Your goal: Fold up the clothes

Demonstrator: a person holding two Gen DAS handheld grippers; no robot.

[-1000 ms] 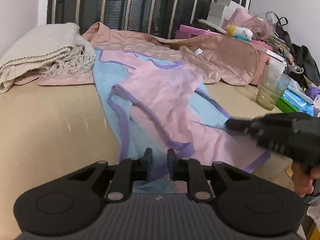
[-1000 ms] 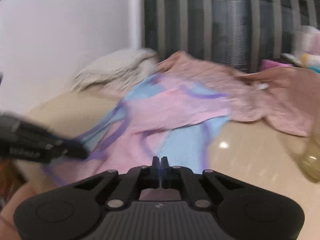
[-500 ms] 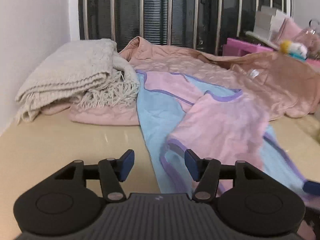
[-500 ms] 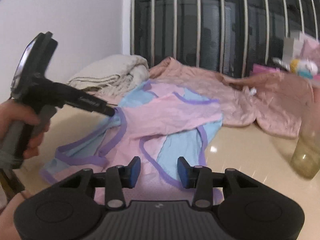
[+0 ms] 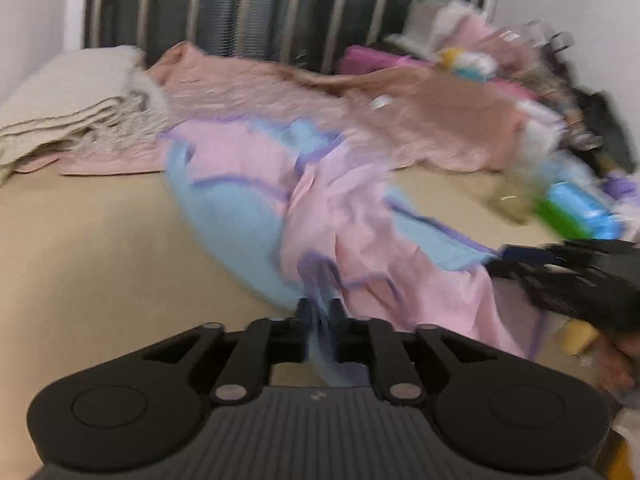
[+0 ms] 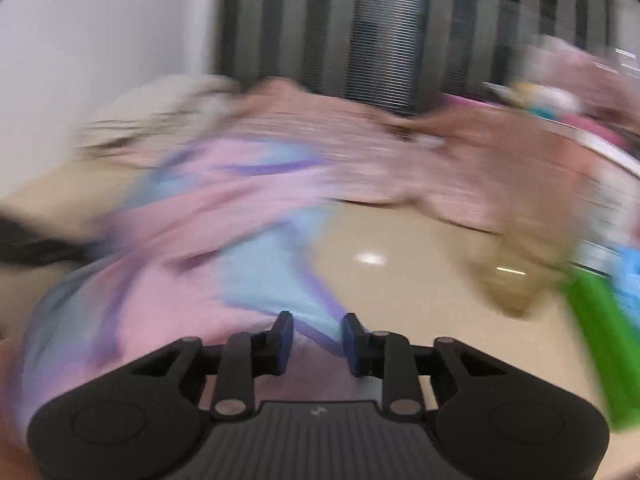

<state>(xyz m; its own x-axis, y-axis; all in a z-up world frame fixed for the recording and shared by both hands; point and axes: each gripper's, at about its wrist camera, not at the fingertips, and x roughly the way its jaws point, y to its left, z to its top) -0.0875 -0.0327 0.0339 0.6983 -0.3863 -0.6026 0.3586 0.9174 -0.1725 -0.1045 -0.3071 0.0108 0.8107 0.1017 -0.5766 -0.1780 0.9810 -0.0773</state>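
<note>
A pink and light-blue garment with purple trim [image 5: 320, 216] lies rumpled on the beige table [image 5: 100, 248]. My left gripper [image 5: 319, 312] is shut on the garment's near hem, with blue cloth pinched between the fingers. My right gripper [image 6: 316, 336] is open just above the garment's near edge [image 6: 256, 272], with nothing between its fingers. It also shows in the left wrist view as a dark shape [image 5: 568, 272] at the right, by the garment's right edge. Both views are blurred by motion.
A folded cream knit blanket [image 5: 60, 108] and a pink quilted garment [image 5: 360, 112] lie at the back. A glass cup [image 6: 512, 276], a green and blue pack [image 5: 576, 208] and clutter stand at the right. A barred window is behind.
My left gripper has gone from open to shut on the garment's hem, bunching the cloth. My right gripper stays open and has moved close over the garment's near edge.
</note>
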